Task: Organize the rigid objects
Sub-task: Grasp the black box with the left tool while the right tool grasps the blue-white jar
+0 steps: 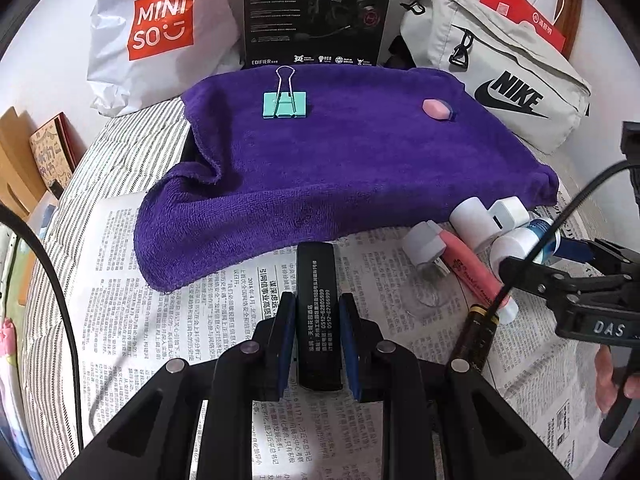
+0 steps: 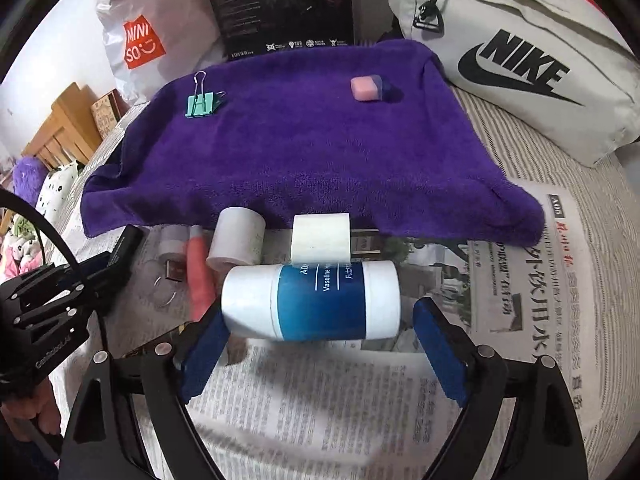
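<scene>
My left gripper (image 1: 316, 304) is shut on a flat black box (image 1: 316, 280) with white print, held over the newspaper just in front of the purple towel (image 1: 340, 160). A teal binder clip (image 1: 285, 104) and a pink eraser (image 1: 436, 109) lie on the towel. In the right wrist view, my right gripper (image 2: 320, 312) stands open around a white and blue Vaseline jar (image 2: 312, 300) lying on its side. The right pad (image 2: 440, 340) is clear of the jar, while the left pad (image 2: 204, 352) is close to its end.
Behind the jar lie a white cylinder (image 2: 236, 244), a white plug adapter (image 2: 320, 244) and a pink highlighter (image 2: 198, 276). A black and gold tube (image 1: 476, 340) lies on the newspaper (image 1: 180, 320). A Miniso bag (image 1: 156, 32), black carton (image 1: 316, 12) and Nike bag (image 1: 500, 72) line the back.
</scene>
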`<state>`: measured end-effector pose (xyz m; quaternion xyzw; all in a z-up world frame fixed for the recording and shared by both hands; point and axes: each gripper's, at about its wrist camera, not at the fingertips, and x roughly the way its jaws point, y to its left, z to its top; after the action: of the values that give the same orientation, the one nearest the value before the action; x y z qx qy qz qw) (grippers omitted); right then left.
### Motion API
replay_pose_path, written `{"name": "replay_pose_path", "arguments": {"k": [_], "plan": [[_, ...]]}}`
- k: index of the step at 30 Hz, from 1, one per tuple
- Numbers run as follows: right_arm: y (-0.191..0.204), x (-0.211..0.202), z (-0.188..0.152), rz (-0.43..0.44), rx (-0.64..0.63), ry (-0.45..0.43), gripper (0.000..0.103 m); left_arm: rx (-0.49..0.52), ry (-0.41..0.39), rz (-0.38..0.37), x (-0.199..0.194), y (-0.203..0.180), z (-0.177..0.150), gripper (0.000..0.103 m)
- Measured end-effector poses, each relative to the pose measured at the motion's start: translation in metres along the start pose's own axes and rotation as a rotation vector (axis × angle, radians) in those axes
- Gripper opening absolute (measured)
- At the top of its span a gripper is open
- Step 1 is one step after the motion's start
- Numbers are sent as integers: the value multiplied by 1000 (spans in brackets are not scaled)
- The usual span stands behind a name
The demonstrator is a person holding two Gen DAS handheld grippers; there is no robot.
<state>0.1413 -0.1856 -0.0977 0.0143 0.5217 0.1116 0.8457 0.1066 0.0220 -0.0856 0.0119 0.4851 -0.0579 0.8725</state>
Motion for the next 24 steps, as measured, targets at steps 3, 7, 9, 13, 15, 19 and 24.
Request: {"name": "replay_pose_path", "arguments": {"k": [3, 7, 9, 13, 15, 19, 24], "plan": [[0, 1, 1, 0, -2, -20, 90, 1, -1, 4, 0, -1, 0, 21], [-1, -1, 4, 31, -8, -38, 79, -4, -3, -4, 0, -1, -1, 21], [-2, -3, 5, 30, -9, -22, 79, -7, 1, -8, 0, 0, 0, 21], [-9, -16, -1, 19, -18, -29, 79, 0, 9, 0, -4, 0, -1, 21], [-14, -24, -5, 15, -20, -31, 79, -2, 8, 6, -7, 1, -2, 21], [-22, -31, -13, -1, -18, -19, 79, -13, 13, 5, -6, 5, -5, 21], [-26, -37, -20, 4, -17, -15, 79, -41, 19, -15, -10, 9, -4, 21]]}}
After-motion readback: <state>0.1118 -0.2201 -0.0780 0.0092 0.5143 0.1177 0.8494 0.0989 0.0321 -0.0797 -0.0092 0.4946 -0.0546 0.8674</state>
